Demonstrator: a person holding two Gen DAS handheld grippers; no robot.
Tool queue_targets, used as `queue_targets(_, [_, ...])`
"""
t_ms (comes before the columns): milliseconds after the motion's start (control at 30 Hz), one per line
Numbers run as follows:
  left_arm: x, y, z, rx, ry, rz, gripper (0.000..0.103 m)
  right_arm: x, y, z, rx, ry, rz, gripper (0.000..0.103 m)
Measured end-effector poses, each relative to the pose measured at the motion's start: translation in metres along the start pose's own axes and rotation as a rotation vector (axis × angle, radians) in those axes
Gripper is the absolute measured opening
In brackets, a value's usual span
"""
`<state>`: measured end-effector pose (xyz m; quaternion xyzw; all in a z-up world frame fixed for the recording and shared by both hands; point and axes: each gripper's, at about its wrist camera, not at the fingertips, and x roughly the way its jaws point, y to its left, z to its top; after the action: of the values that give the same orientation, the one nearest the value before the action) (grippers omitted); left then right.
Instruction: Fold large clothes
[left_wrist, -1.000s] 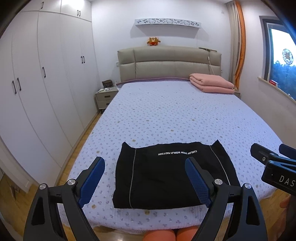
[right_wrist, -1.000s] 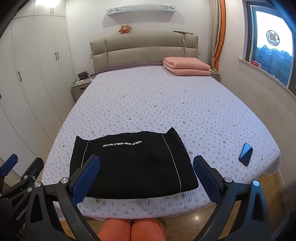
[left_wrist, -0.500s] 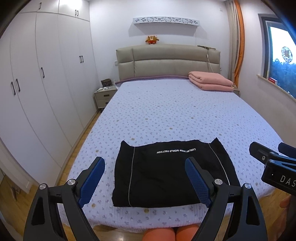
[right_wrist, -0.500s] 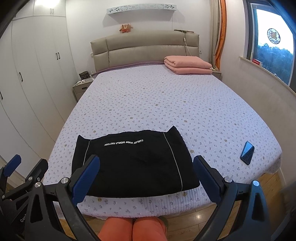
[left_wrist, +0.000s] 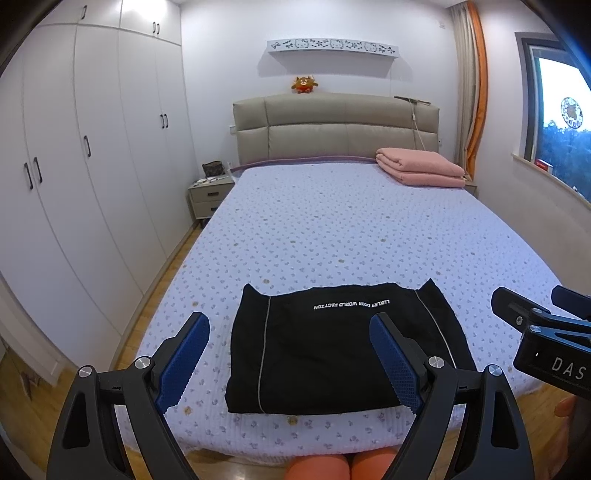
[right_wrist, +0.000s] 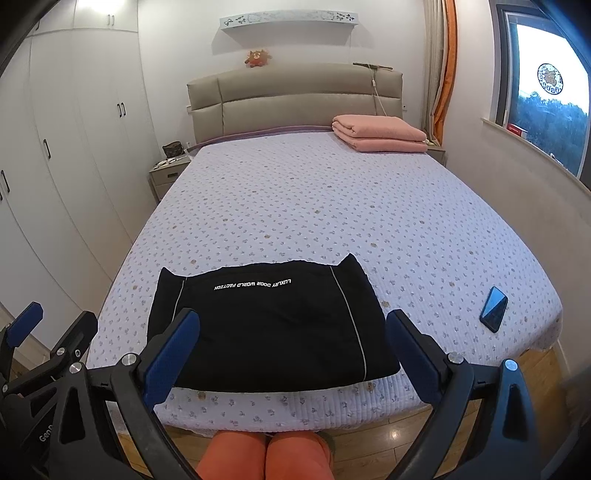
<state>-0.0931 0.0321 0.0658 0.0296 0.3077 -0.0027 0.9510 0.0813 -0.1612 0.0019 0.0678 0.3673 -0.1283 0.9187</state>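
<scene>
A black garment (left_wrist: 332, 347) (right_wrist: 266, 325) with white lettering and thin grey stripes lies folded into a flat rectangle near the foot of the bed (left_wrist: 351, 229) (right_wrist: 314, 206). My left gripper (left_wrist: 291, 336) hangs open above the bed's foot edge, short of the garment, nothing between its blue pads. My right gripper (right_wrist: 293, 334) is open too, held apart from the cloth at about the same distance. Each gripper shows at the edge of the other's view: the right one (left_wrist: 543, 332) and the left one (right_wrist: 44, 332).
A dark phone (right_wrist: 494, 303) lies on the bed's near right corner. A folded pink blanket (left_wrist: 419, 170) (right_wrist: 378, 133) rests by the headboard. White wardrobes (left_wrist: 85, 177) line the left side, with a nightstand (left_wrist: 208, 195) beyond. Orange-clad knees (right_wrist: 264, 458) press against the bed's foot.
Both views have drawn back and risen slightly, so the garment sits a little farther from the fingers. Both grippers stay open and the garment has not moved.
</scene>
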Motion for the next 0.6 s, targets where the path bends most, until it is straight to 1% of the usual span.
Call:
queue_targets(367, [-0.0020,0.0009,-0.0010,-0.003,-0.004,0.000,0.090,-0.0017,0.0013,-0.0014,0.002,0.001,0.003,0.101])
queue_targets(600, [-0.0102,-0.0024,-0.0041,0.008,-0.029,0.026,0.090,-0.0029,0.0019,-0.0035,0.003,0.006,0.006,0.101])
